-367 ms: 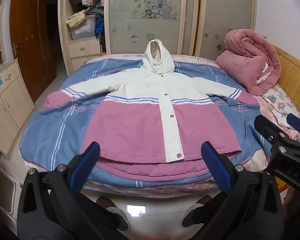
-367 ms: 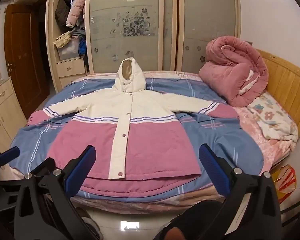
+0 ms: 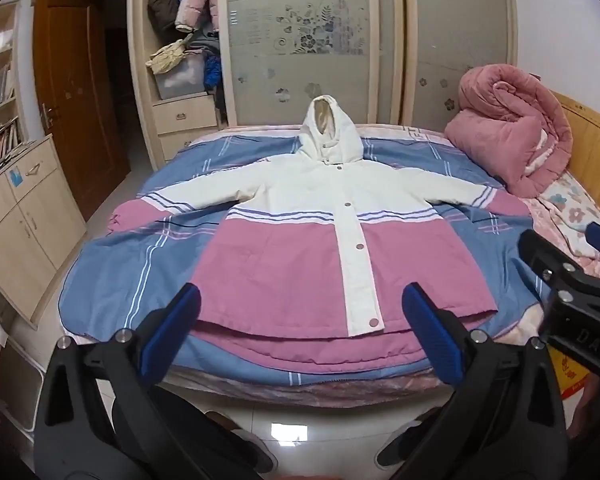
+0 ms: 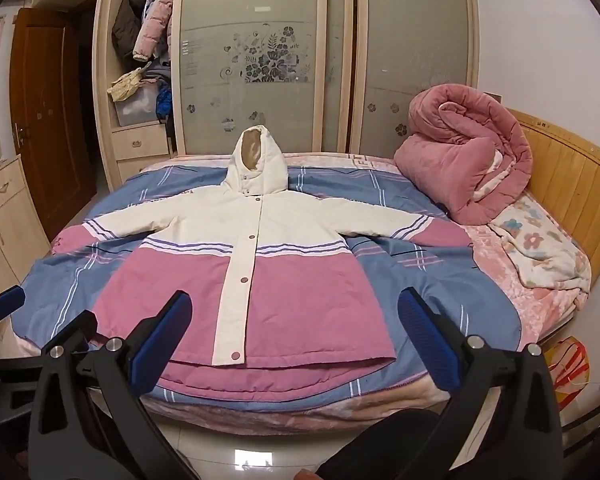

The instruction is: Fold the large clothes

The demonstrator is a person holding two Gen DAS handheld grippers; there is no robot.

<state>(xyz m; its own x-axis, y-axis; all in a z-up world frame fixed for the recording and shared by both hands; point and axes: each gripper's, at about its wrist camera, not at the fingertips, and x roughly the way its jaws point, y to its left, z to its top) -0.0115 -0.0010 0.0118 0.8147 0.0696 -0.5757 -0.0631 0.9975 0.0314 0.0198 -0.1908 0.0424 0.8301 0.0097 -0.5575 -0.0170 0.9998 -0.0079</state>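
A hooded jacket [image 3: 300, 256] [image 4: 300, 292], cream on top and pink below, lies flat and buttoned on the bed with both sleeves spread out and the hood toward the wardrobe. My left gripper [image 3: 300, 332] hangs open in front of the hem, short of the bed's near edge, holding nothing. My right gripper [image 4: 294, 336] is open too, beside it, also clear of the jacket. The right gripper shows at the right edge of the left wrist view [image 3: 572, 276]; a blue fingertip [image 4: 4, 302] of the left one shows at the left edge of the right wrist view.
The bed carries a blue striped cover [image 3: 112, 264] [image 4: 440, 280]. A rolled pink quilt [image 3: 512, 140] [image 4: 468, 164] sits at the far right by the wooden headboard [image 4: 572, 168]. A wardrobe [image 4: 260, 60] stands behind, a cabinet [image 3: 20, 216] and door at left. The person's feet show on the shiny floor [image 3: 292, 432].
Both views have tilted up and closed in a little on the bed. The jacket lies as before.
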